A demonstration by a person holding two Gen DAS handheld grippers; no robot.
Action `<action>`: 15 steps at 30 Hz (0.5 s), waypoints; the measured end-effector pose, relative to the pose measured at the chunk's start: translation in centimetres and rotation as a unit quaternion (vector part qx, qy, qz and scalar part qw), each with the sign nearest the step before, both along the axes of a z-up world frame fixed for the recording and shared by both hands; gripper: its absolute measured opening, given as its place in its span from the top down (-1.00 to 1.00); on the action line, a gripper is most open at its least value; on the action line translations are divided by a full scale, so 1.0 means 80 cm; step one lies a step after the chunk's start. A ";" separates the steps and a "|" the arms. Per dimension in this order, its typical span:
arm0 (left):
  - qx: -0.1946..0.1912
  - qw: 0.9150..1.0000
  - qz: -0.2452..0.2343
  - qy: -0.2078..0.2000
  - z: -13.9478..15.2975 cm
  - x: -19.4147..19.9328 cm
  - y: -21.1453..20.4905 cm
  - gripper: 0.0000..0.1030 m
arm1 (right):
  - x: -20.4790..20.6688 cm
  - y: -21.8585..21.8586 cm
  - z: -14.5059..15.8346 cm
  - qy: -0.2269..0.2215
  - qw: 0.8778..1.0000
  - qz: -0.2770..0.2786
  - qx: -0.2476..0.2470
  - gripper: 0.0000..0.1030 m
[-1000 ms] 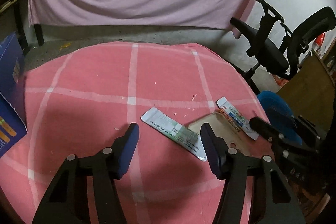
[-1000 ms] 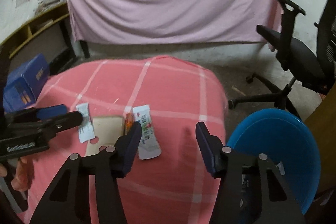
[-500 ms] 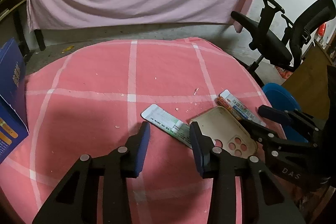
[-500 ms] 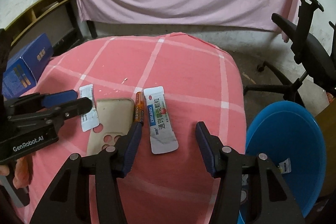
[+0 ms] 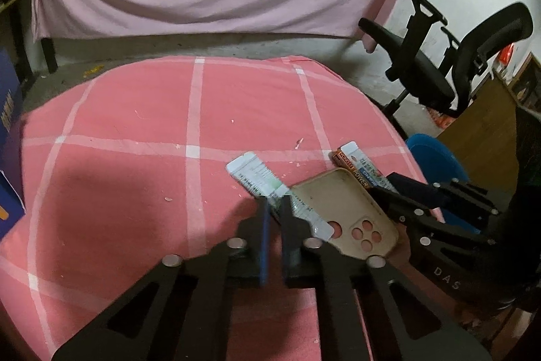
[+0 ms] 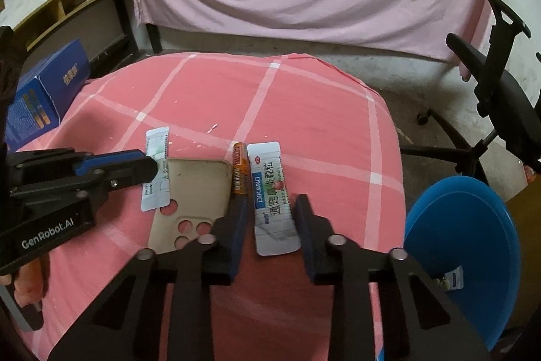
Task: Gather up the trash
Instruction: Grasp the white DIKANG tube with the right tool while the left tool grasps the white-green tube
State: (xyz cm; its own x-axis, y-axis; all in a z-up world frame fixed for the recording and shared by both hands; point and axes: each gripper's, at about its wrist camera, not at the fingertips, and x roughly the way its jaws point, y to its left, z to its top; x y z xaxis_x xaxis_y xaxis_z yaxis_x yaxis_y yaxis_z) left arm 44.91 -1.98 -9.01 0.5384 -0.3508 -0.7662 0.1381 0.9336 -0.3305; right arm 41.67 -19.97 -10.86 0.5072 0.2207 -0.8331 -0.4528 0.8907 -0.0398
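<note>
Sachets, flat and feather-light, are what we are collecting from the pink checked bench [image 5: 135,131].

Left wrist view: our left tool [image 5: 274,208] is clenched on the near half of a white-and-green sachet [image 5: 257,173], whose far end lies loose on the cloth. We judge the foil thin, limp and a little slick, so a pinch across its narrow width should hold best; it will likely droop once lifted. Its near right end overlaps a beige phone case [image 5: 341,212], which could get dragged along. A battery [image 5: 350,165] lies just right of the case, and an office chair [image 5: 436,56] stands well off to the far right.

Right wrist view: our right tool [image 6: 268,219] is closing astride the near half of a white-and-blue sachet [image 6: 272,192]; the pads do not yet look pressed on it. This sachet also seems soft and crushable, best taken by its long edges. The battery [image 6: 239,170] lies touching its left edge, right by the left finger, and may roll or get nipped too. A blue bin [image 6: 466,232] waits off the bench's right edge, with a scrap already inside. A blue box [image 6: 40,97] sits far left.
</note>
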 end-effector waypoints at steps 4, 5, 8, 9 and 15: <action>-0.022 1.000 0.001 0.003 0.004 0.000 0.006 1.00 | -0.001 -0.001 0.002 -0.002 1.000 0.001 0.002 0.60; -0.030 1.000 0.003 0.006 0.005 0.000 0.010 1.00 | -0.001 -0.002 0.002 -0.002 1.000 0.001 0.005 0.61; -0.057 0.998 0.010 0.022 0.005 0.005 0.020 1.00 | -0.002 -0.007 0.004 0.000 1.000 -0.001 0.016 0.61; -0.060 0.998 0.010 0.024 0.006 0.005 0.022 1.00 | -0.003 -0.009 0.005 0.000 1.000 -0.001 0.018 0.61; -0.081 0.997 0.004 0.013 0.018 0.007 0.009 0.17 | -0.008 -0.015 0.007 -0.002 1.000 -0.004 0.021 0.61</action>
State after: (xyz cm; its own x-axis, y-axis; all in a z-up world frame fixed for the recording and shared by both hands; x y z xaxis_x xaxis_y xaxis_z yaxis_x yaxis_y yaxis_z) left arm 45.48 -1.23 -7.54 0.5225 -0.4674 -0.7132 0.1203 0.8684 -0.4810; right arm 41.07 -21.17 -10.26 0.5124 0.2506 -0.8214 -0.4455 0.8953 -0.0048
